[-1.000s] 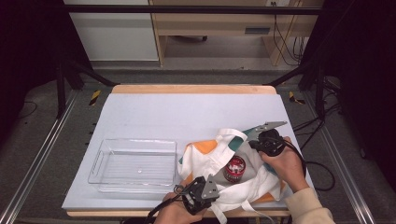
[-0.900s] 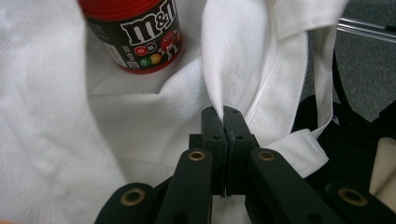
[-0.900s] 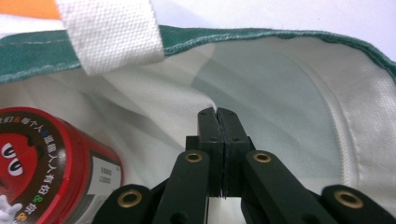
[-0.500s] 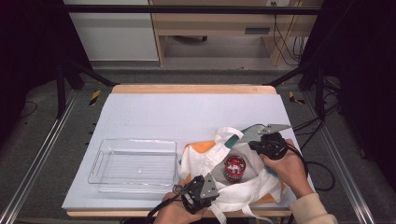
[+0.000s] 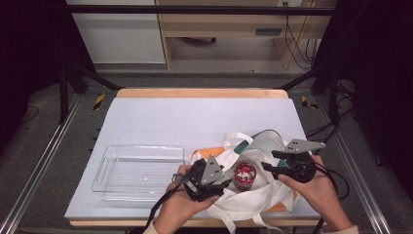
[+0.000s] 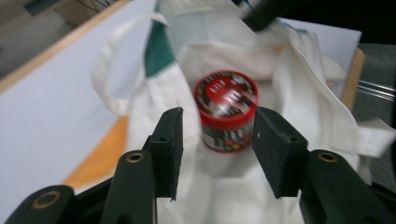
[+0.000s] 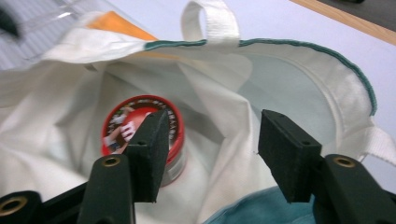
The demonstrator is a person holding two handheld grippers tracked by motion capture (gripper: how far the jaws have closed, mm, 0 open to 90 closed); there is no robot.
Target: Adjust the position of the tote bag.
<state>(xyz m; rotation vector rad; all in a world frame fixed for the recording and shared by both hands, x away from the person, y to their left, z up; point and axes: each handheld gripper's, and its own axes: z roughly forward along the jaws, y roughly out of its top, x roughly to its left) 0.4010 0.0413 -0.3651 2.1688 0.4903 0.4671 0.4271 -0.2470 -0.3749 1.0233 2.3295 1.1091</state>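
Note:
A white tote bag (image 5: 253,195) with teal trim lies open at the table's front right, with a red-lidded jar (image 5: 244,174) upright inside it. My left gripper (image 5: 227,181) hovers just left of the jar, jaws apart. In the left gripper view the jar (image 6: 226,109) stands beyond the open left gripper (image 6: 217,126), untouched, over the bag (image 6: 303,93). My right gripper (image 5: 269,161) is over the bag's mouth to the jar's right. The right gripper (image 7: 212,140) stands open above the bag's (image 7: 289,93) cloth, with the jar (image 7: 122,116) behind its left jaw. Both pairs of jaws have just been opening, and grip nothing.
An empty clear plastic tray (image 5: 139,170) sits left of the bag. An orange flat piece (image 5: 212,152) pokes out from under the bag. The table's wooden front edge (image 5: 122,223) is close to my hands.
Both grippers' jaws have opened from shut. The left gripper has lifted up from the front edge toward the jar. The right gripper has drifted slightly right and nearer.

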